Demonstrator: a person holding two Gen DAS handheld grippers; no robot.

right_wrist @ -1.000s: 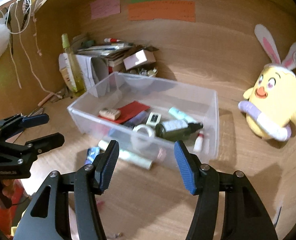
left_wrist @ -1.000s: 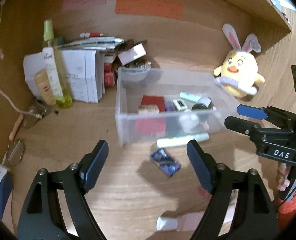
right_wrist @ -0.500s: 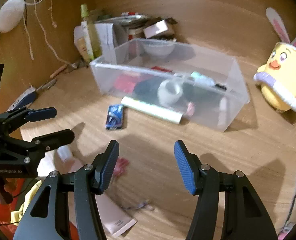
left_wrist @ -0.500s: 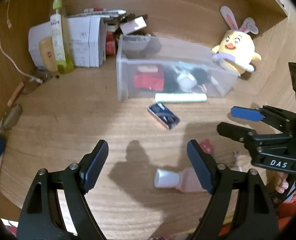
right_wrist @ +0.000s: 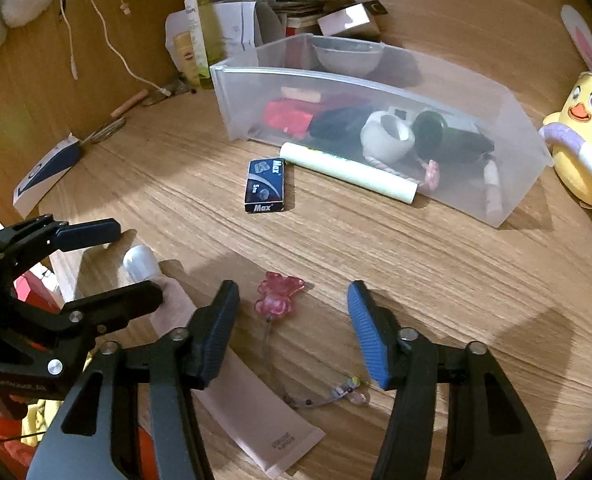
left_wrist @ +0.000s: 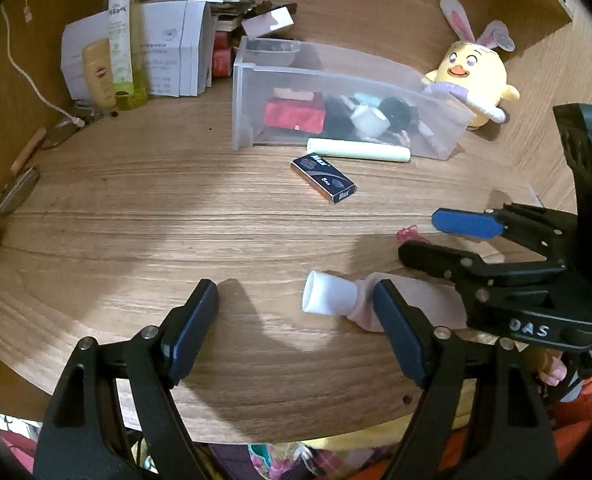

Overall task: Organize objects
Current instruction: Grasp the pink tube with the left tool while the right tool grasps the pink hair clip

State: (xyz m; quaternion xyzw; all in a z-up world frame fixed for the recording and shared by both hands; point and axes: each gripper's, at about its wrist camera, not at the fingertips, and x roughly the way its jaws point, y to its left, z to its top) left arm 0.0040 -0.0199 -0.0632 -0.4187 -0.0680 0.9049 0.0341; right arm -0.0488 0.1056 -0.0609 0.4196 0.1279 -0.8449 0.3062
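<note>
A pink tube with a white cap point(left_wrist: 328, 298) lies near the table's front edge. My left gripper point(left_wrist: 296, 308) hangs just over it, jaws wide and closing slightly, the cap between them and untouched. A pink charm point(right_wrist: 277, 296) on a beaded chain point(right_wrist: 324, 398) lies between the fingers of my right gripper point(right_wrist: 293, 308). Its jaws are closing and do not press on the charm. Farther back lie a blue staples box point(right_wrist: 265, 186) and a pale green stick point(right_wrist: 348, 172), against the clear bin point(right_wrist: 336, 76) of small items.
A yellow plush chick point(left_wrist: 472, 76) stands right of the bin by the wall. Bottles, papers and boxes point(left_wrist: 135, 52) crowd the back left corner. A white cable point(left_wrist: 35, 88) and glasses lie at the left. Both grippers sit close together near the table's front edge.
Both grippers have sunk and drawn back from the bin toward the table's front. The tube's cap and the pink charm now lie between their fingers.
</note>
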